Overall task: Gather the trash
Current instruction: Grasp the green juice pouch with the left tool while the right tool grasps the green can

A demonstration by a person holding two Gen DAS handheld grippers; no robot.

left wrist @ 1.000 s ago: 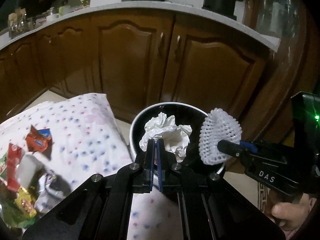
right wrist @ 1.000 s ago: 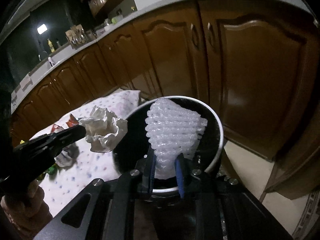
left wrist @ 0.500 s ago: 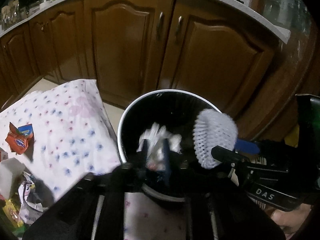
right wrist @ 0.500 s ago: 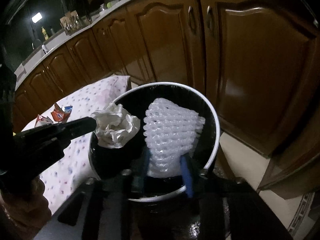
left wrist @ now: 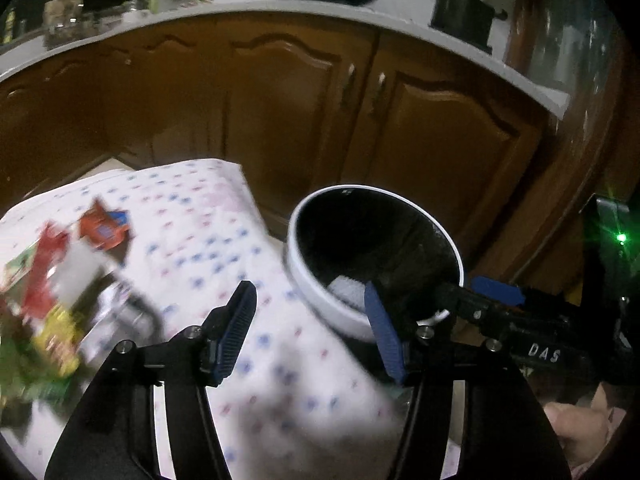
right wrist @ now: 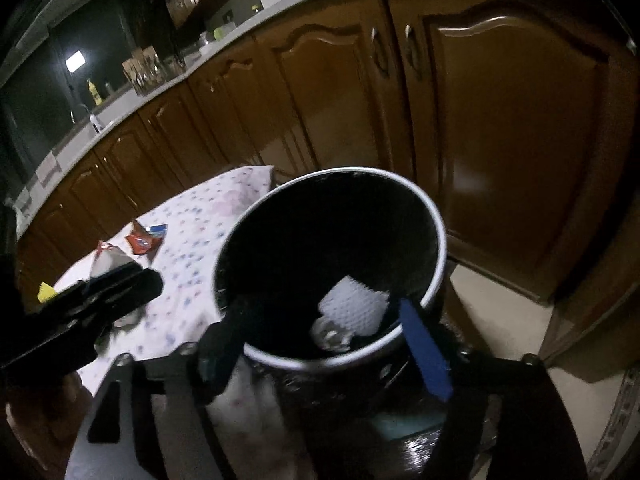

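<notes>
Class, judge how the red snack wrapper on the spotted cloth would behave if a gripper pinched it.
The red snack wrapper looks thin and crinkled, so probably floppy and very light. Its glossy film may slip between pads.

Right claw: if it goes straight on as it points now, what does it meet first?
Probably the trash bin's dark inside, then the white foam net lying there. The right claw is open and empty; depth is uncertain.

Glossy wooden cabinets (right wrist: pixel 500 140), printed cloth (left wrist: pixel 224 240)
</notes>
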